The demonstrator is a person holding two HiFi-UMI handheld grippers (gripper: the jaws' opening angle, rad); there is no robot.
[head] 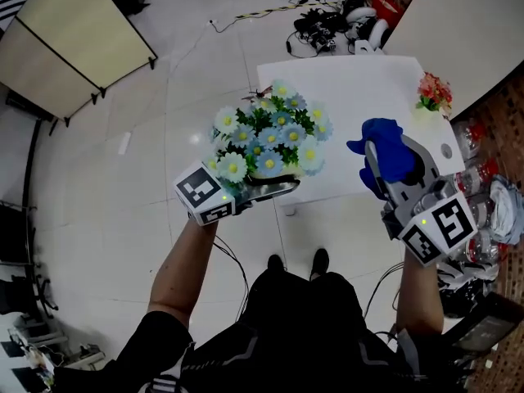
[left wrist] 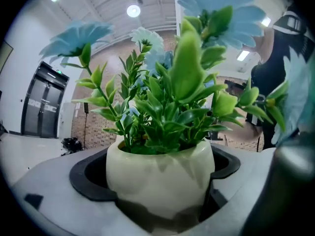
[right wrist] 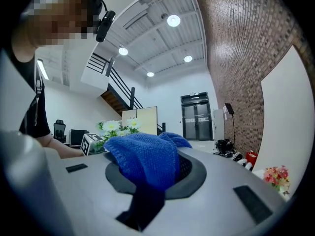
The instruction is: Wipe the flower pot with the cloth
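So the flower pot (left wrist: 160,178) is a glossy creamy off-white, its leaves (left wrist: 172,122) bright green, and the flowers (head: 270,137) pale blue with yellow centres (almost icy from the head view). The cloth (right wrist: 145,161) is a deep royal blue knit. The left gripper (head: 274,188) and right gripper (head: 385,170) are both light grey with black pads on the fingers (left wrist: 44,200), and each marker cube (head: 205,193) has black squares on white. The tabletop (head: 344,80) is plain white, the little bouquet (head: 434,91) on it red-pink with green, the floor (head: 188,47) glossy white tile, the brick wall (right wrist: 236,48) reddish-brown.
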